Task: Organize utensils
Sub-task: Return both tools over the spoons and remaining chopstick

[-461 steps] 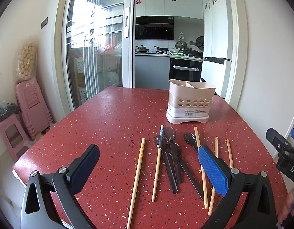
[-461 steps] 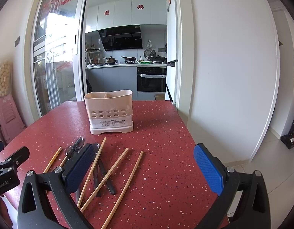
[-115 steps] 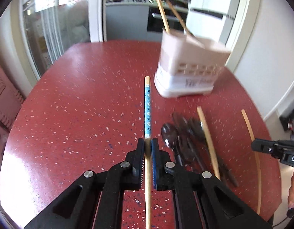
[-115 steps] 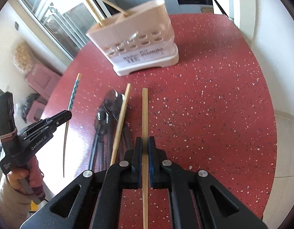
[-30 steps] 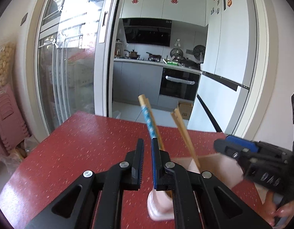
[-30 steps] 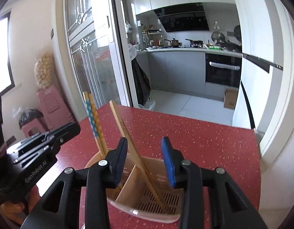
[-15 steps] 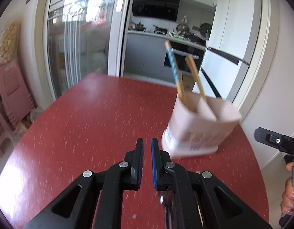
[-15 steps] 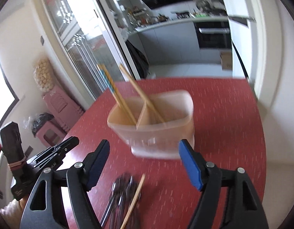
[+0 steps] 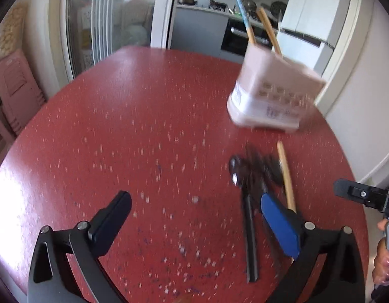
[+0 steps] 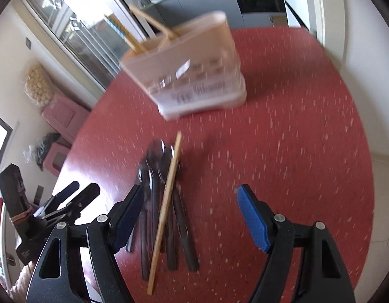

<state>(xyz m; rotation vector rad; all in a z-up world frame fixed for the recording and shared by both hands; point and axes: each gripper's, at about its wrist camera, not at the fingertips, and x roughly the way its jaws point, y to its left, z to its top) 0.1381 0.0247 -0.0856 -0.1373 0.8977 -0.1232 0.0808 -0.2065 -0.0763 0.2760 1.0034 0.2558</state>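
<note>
Fingers on both grippers are spread wide and hold nothing. Left gripper (image 9: 194, 223) hangs over the red counter (image 9: 133, 126); its blue-padded finger (image 9: 280, 224) overlaps the spoon handles in view, contact unclear. Right gripper (image 10: 190, 217) hangs over the same pile, with its left finger (image 10: 126, 214) just beside the outer spoon handle and its right finger over bare counter.

Spoons (image 10: 156, 176), dark and bunched, lie on the counter in front of the caddy (image 10: 191, 75), bowls toward it. Count is hard to tell through motion blur. One plain chopstick (image 10: 166, 192) lies diagonally across the spoons, one end pointing at the caddy.

Caddy stands upright at the far side of the counter, divider visible inside. Chopsticks lean out of it: a blue-patterned one (image 9: 243, 12) and a plain one (image 9: 268, 30) clearly; right view hints at more, too blurred to count. Both views are smeared.

Left gripper also shows in the right view at lower left (image 10: 68, 199), fingers parted; right gripper tip shows at the right edge of the left view (image 9: 358, 194).
</note>
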